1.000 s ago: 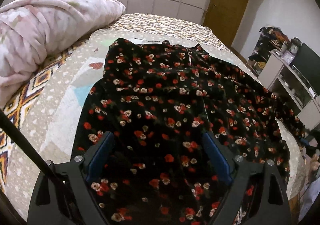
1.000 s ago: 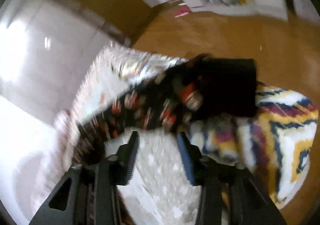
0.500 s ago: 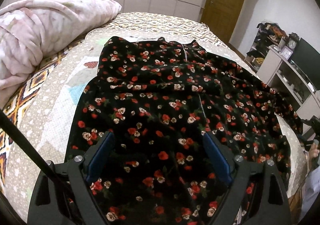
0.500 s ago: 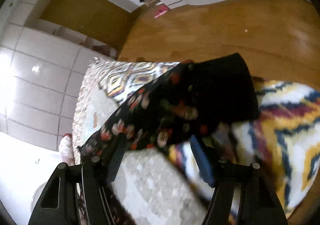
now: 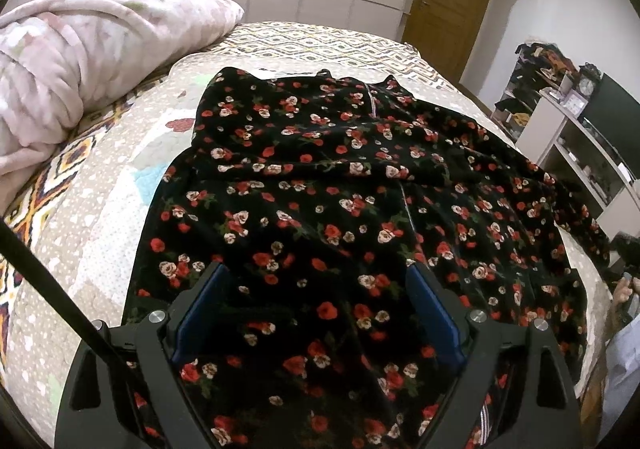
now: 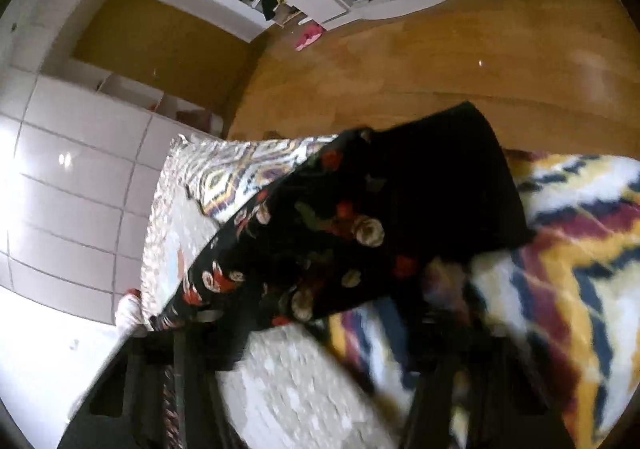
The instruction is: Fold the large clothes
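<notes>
Black floral dress [image 5: 320, 201] lies spread over the quilted bedspread [image 5: 92, 217], neckline toward the far end of the bed, hem nearest the left wrist camera. One sleeve [image 6: 360, 217] trails off the bed's side edge toward the wooden floor [image 6: 440, 61], its plain dark cuff outermost.

Left gripper [image 5: 316, 313] hovers over the hem region, jaws wide apart, blue pads [image 5: 196, 309] on either side of cloth, nothing pinched. Right gripper [image 6: 320, 361] sits close to the hanging sleeve; view is motion-blurred, so jaw state cannot be told.

Judgement: step in hand is likely bringing the sleeve in across the body. To do it well, the right gripper should pinch near the cuff, taking only the sleeve and not the bedspread, then lay it flat across the bodice. The left gripper could pin the skirt so the dress does not drag. Wrinkles across the waist want smoothing first. Rolled pink duvet [image 5: 80, 61] lies well apart from the dress.
</notes>
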